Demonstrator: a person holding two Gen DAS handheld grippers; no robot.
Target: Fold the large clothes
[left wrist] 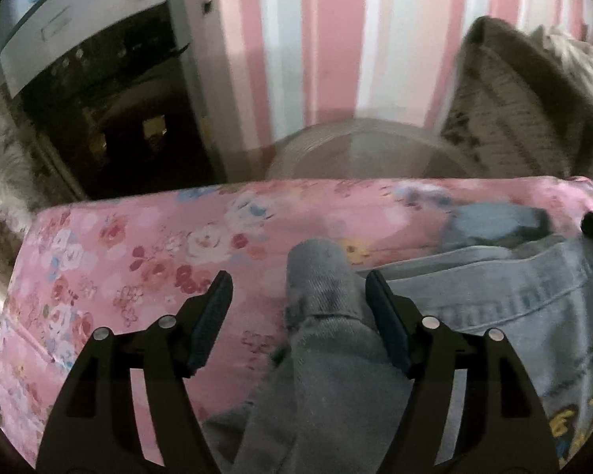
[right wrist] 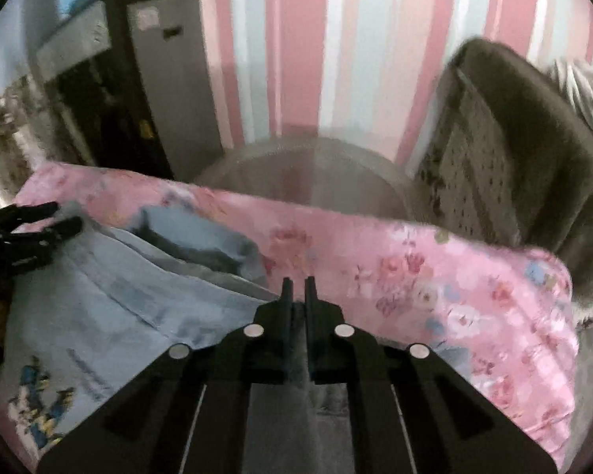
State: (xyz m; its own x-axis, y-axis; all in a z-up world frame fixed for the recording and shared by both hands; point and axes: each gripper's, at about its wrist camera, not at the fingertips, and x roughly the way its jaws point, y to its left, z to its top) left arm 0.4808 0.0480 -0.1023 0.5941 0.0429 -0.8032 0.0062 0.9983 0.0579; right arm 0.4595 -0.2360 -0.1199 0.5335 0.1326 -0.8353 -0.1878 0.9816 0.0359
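A light blue denim garment [left wrist: 494, 300] with a cartoon print lies on a pink floral sheet [left wrist: 138, 260]. In the left wrist view my left gripper [left wrist: 298, 288] is open, and a raised fold of denim [left wrist: 324, 288] stands between its fingers, against the right finger. In the right wrist view my right gripper [right wrist: 298, 288] is shut on a fold of the same denim garment [right wrist: 110, 308], which spreads out to the left. The left gripper [right wrist: 31, 229] shows there at the far left, beside the denim's far corner.
The pink sheet [right wrist: 454, 284] covers a mattress-like surface. Behind it are a pink-and-white striped wall [left wrist: 336, 39], a round grey tub [left wrist: 359, 150], a dark cabinet [left wrist: 110, 118] at the left and a grey perforated chair [right wrist: 514, 150] at the right.
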